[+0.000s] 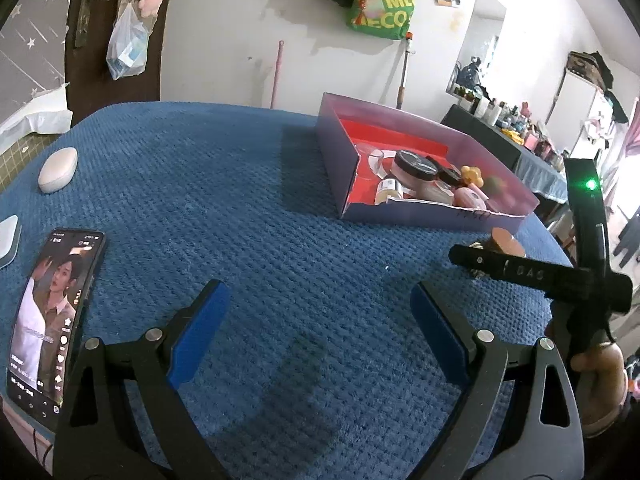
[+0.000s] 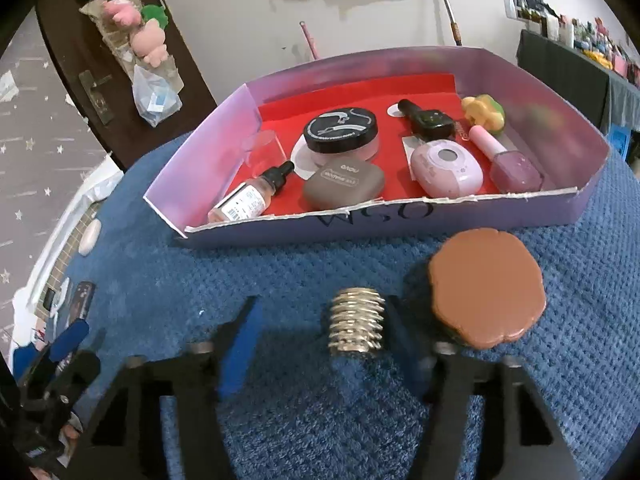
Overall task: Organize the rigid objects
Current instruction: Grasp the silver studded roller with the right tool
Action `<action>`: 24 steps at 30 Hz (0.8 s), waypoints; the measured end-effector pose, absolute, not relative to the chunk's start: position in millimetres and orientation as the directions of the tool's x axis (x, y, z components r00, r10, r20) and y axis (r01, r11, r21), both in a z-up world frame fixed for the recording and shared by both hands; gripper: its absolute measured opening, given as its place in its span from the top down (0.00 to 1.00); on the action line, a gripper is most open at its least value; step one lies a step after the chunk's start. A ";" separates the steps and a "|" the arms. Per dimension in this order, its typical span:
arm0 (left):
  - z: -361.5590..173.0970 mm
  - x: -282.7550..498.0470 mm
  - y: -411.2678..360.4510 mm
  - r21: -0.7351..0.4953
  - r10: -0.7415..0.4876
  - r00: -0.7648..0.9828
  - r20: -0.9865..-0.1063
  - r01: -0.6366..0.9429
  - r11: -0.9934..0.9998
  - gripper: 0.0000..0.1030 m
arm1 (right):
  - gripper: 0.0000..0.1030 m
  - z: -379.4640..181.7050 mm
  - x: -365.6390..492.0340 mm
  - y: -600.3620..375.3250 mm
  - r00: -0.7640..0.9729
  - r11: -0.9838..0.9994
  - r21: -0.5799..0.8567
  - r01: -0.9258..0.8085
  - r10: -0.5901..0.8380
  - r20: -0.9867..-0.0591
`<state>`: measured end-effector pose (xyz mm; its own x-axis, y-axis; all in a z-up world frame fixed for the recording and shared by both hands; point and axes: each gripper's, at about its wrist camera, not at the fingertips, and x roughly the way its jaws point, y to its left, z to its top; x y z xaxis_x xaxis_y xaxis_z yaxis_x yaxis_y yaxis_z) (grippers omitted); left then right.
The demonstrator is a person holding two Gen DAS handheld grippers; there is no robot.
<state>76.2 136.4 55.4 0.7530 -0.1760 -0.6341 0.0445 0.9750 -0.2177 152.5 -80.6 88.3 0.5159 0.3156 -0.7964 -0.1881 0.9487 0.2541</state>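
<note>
R gripper (image 2: 320,320) half-closed round ribbed gold cap (image 2: 357,326), only right pad touching; brown lid (image 2: 486,288) just right. L gripper (image 1: 320,320) wide apart, empty. Box (image 2: 400,220) beyond.

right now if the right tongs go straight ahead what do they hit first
The ribbed gold cap lying between the right tongs, close against one side. Past it is the near wall of the purple box. Depth is hard to judge.

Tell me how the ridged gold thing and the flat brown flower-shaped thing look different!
The ridged gold metal piece is shiny and stands narrow and upright; the brown scalloped disc is matte, wider and flat on top. The gold piece sits between the right gripper's fingers; the disc sits beside them. Both rest on the blue cloth, outside the box.
</note>
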 end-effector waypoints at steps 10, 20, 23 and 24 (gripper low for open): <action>61.5 85.5 118.6 -0.201 -0.181 0.746 -0.641 0.064 0.977 0.09 | 0.73 91.3 144.0 -90.4 0.508 0.937 0.261 -0.231 0.345 -0.789; 64.3 110.9 53.8 -0.197 -0.259 0.686 -0.680 0.170 0.966 0.10 | 0.73 138.7 118.4 -169.4 0.607 0.952 0.238 -0.194 0.307 -0.733; 61.8 123.1 23.2 -0.212 -0.297 0.656 -0.694 0.207 0.955 0.10 | 0.73 132.2 126.4 -204.3 0.605 0.961 0.239 -0.139 0.273 -0.748; 61.6 125.8 14.5 -0.212 -0.300 0.649 -0.699 0.212 0.954 0.10 | 0.73 127.7 130.2 -212.7 0.598 0.964 0.232 -0.129 0.262 -0.758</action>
<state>125.8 14.5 61.6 0.6490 -0.2999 -0.6992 0.2122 0.9539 -0.2122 130.2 -212.8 127.7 0.5978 0.2620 -0.7576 -0.1289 0.9642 0.2317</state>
